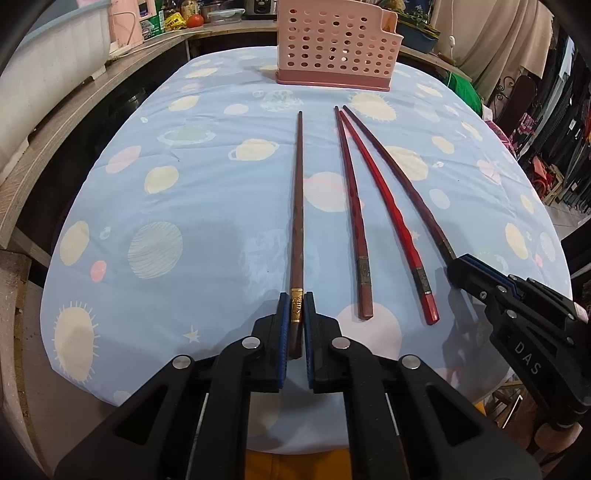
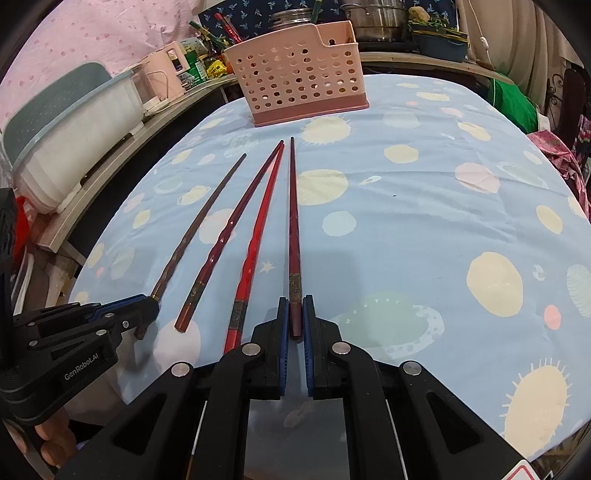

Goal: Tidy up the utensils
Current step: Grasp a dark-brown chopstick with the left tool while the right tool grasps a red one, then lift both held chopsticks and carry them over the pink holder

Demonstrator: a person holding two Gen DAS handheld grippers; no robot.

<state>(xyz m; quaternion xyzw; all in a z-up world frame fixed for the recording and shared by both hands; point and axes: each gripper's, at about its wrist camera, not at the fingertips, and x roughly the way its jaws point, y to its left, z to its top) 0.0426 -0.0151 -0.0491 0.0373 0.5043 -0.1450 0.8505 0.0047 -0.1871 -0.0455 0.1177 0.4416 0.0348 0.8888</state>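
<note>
Several chopsticks lie lengthwise on the blue planet-print tablecloth (image 1: 207,206), tips toward a pink perforated utensil holder (image 1: 338,44) at the far edge. My left gripper (image 1: 296,301) is shut on the thick end of the leftmost brown chopstick with a gold band (image 1: 298,206). My right gripper (image 2: 294,304) is shut on the thick end of the rightmost dark red chopstick (image 2: 293,206). A dark red chopstick (image 1: 351,206) and a bright red chopstick (image 1: 388,218) lie loose between them. The holder also shows in the right wrist view (image 2: 299,77).
A wooden shelf (image 1: 92,85) runs along the left with a white tub (image 1: 48,70), bottles and food containers. Pots (image 2: 373,18) stand behind the holder. Curtains and clothes hang at the right.
</note>
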